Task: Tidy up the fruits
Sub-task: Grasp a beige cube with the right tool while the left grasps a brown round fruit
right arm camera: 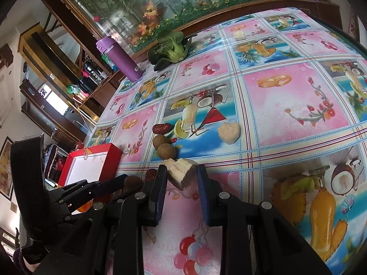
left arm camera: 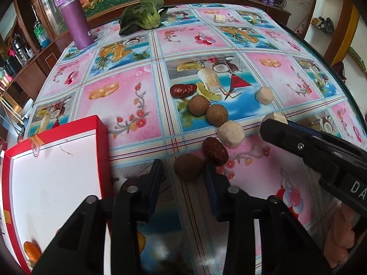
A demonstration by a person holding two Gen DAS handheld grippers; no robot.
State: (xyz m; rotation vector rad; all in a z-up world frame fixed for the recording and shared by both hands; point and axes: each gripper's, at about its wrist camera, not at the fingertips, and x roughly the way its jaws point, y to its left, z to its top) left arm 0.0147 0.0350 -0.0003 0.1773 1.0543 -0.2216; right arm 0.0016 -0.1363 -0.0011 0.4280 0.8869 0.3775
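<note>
Fingers, both grippers: the left gripper (left arm camera: 183, 171) stood spread and empty; the right gripper (right arm camera: 182, 171) had a pale, faceted, crumbly-looking lump (right arm camera: 181, 174) between its fingers, contact on both sides not clear.

Detail: just ahead of the left fingertips, nearly between them, lay a round, matt brown fruit (left arm camera: 188, 167), probably light, firm-shelled and apt to roll; best taken across its widest part. Touching it, beyond the inner blue-padded finger (left arm camera: 212, 183), sat a dark red wrinkled date (left arm camera: 215, 151), judged soft and slightly tacky. Further ahead: a second pale faceted lump (left arm camera: 230, 134), two more round brown fruits (left arm camera: 216, 114), another date (left arm camera: 183, 90). The pale lump looked brittle; light pressure on its flat faces seemed advisable. Outboard of the left fingers: a red-walled, white-floored cardboard box (left arm camera: 102, 142).
</note>
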